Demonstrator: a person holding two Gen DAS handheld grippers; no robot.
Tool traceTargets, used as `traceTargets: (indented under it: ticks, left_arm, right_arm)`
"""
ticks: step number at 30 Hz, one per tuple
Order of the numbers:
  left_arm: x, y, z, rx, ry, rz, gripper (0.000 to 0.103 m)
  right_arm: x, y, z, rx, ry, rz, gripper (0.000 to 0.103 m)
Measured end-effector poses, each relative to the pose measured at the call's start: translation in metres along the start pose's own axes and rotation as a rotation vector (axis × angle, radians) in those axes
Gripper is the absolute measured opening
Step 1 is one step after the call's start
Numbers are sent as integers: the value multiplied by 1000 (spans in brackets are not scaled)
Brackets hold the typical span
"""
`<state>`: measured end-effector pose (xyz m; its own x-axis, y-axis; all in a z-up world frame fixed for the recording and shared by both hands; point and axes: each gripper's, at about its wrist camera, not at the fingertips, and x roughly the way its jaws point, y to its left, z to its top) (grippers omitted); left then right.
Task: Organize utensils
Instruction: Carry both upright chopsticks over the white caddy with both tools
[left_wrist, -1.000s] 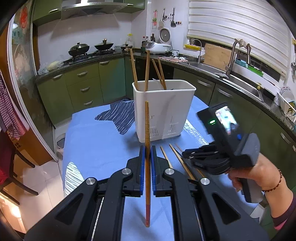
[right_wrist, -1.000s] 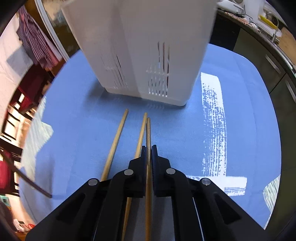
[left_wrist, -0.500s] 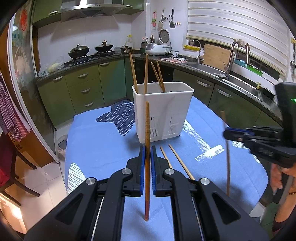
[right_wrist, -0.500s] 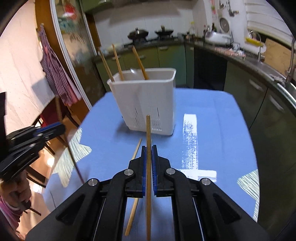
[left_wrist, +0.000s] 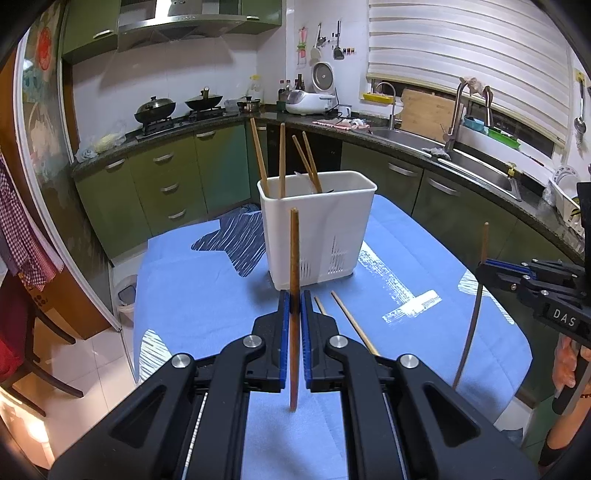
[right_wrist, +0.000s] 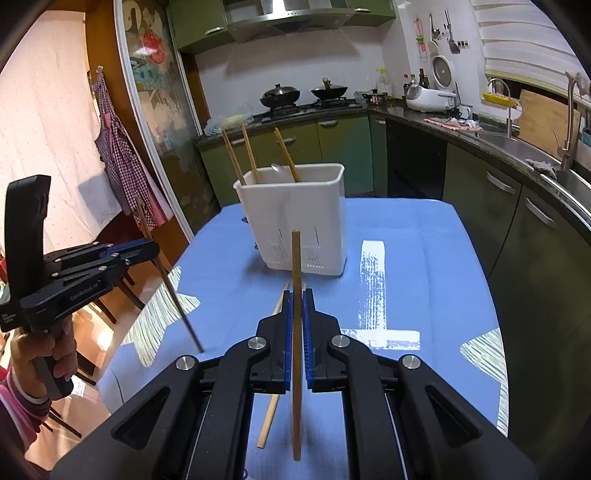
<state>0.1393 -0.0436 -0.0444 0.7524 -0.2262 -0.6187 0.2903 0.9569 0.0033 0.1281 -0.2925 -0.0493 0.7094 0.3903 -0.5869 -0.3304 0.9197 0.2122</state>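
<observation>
From my left tongs, clamped on one chopstick standing upright, the white holder stood straight ahead on the table, two loose chopsticks lying just beyond the tips. A tilt could have caught its rim.

From my right tongs, likewise clamped on a chopstick, the holder sat ahead; both sticks arriving together might have clashed.

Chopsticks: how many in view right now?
8: four standing in the white holder, two loose on the blue cloth before it, one in the left claw, one in the right claw. Holder may hide more.
</observation>
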Motion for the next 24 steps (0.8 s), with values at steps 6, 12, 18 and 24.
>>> traceTargets:
  ticks: [6,12,18,24]
  left_arm:
    - [-6,-3,12,11,-17,-18,6]
    - [-14,-9,43,26,-47,-47,6]
    - [-30,-17,93,35,-115,-77,6]
    - [-48,-22,145,39,-251,-47,6]
  right_arm:
    - [-7,2,13,-2,-37,4,6]
    - [-18,6,37,-20,-78,1,6]
    - [-29,9,56,-46,-110,-2,6]
    - [-33,4,58,-47,-112,-6,6]
